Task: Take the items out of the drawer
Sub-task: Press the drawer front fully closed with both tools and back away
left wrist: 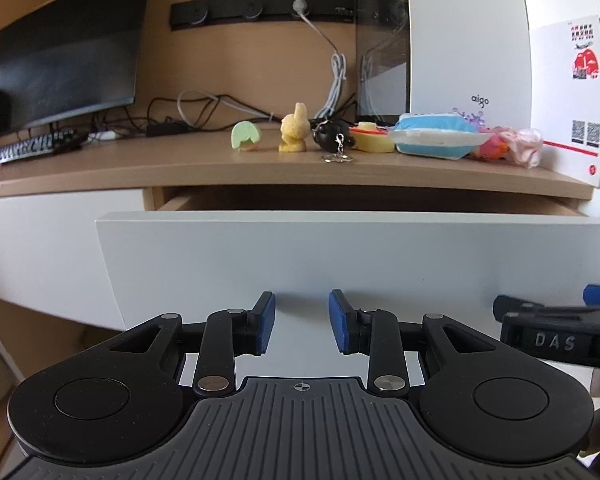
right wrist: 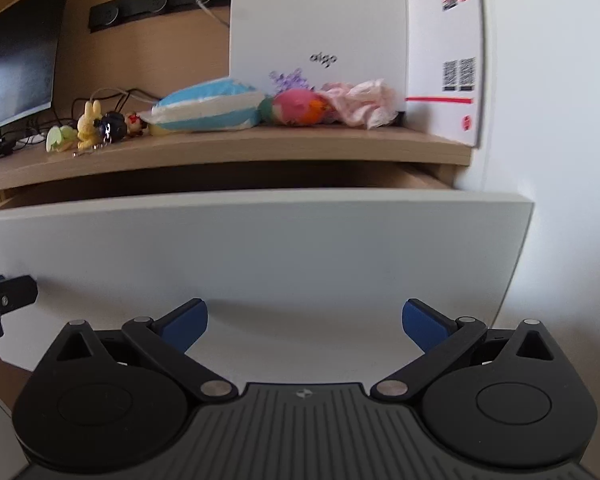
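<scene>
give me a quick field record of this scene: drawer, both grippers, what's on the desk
drawer: white drawer front pulled out, inside hidden
left gripper: jaws narrowly apart, empty, facing the drawer front
right gripper: jaws wide, empty, facing the drawer front
desk top: green toy, yellow rabbit figure, black keychain toy, blue-white pack, pink cloth
background: monitor, white box

Both wrist views look forward and slightly down from close before the open drawer's white front, the left view facing its left half, the right its right end, sharing the toy-lined desktop above it.
</scene>
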### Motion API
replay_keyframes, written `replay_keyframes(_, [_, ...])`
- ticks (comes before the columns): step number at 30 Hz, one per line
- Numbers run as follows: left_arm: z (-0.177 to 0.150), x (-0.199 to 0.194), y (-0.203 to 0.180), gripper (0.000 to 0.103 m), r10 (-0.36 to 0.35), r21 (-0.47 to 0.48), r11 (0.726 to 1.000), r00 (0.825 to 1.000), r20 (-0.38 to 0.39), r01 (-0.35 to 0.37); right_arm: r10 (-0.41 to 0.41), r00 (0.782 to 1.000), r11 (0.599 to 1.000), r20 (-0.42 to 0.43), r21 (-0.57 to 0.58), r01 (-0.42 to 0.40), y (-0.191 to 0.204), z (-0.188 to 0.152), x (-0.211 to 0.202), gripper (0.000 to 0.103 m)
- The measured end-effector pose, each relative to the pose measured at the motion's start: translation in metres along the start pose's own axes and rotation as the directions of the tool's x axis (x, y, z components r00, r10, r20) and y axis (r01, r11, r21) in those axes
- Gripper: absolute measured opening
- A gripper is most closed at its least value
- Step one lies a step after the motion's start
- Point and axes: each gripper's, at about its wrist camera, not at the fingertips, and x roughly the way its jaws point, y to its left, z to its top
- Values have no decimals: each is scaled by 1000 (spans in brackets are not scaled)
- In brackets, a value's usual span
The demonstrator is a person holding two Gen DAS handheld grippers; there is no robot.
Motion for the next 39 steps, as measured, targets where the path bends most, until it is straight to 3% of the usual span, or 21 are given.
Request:
replay_keyframes(6, [6,25,-3,34,21,-2,1000,999,26,-21,-3,996,1000,89,3,3,-5,11,13,103])
replay_keyframes(10, [11,41,-5,34,31,-8,999,999,30,-31,-7,997,999,73,52,4,-12,18,31,103])
replay_keyframes(18, [21,65,-8,35,18,15,1000,999,32,-18,25,997,999,68,22,-27,-16,29,58,103])
replay_keyframes(20, [18,64,-9,44,5,8,1000,999,47,-6,65,995,998,70,18,-66,-19,30,60,103])
replay_keyframes(22, [18,67,-14,79,-35,27,999,998,47,34,85,994,996,75,8,-86,-19,28,61,103])
replay_keyframes(23, [19,70,-18,89,-65,35,997,997,38,63,92,993,996,76,5,-92,-19,27,61,103])
replay_keyframes(25, [23,77,-19,103,-59,19,998,998,33,59,82,993,997,80,7,-82,-20,26,61,103])
replay_keyframes(31, [21,82,-15,103,-3,-9,1000,1000,14,3,89,993,996,73,2,-90,-22,25,62,103])
replay_keyframes(39, [25,70,4,103,5,-72,997,998,-62,-10,83,996,997,32,-2,-83,-21,32,55,103])
